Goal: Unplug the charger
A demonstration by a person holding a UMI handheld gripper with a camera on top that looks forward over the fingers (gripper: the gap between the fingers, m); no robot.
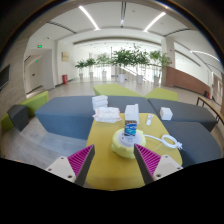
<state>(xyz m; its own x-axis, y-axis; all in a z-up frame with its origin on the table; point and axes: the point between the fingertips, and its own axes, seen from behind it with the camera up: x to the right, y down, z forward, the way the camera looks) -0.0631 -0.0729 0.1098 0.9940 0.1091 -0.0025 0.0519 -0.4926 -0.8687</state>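
Observation:
On a yellow table (105, 170) sits a round pale yellow-green socket base (122, 145). A charger (130, 128) with a blue and white body stands upright on top of it. A white cable (171, 141) loops on the table to the right of the base. My gripper (114, 160) is open, its magenta pads (80, 160) spread wide. The base and charger stand just ahead of the fingers, slightly toward the right finger, and nothing is between them.
Farther along the table lie white boxes (105, 110), a small white object (148, 119) and another white box (166, 113). Grey upholstered seats (60, 115) flank the table. Potted plants (122, 60) stand in the hall beyond.

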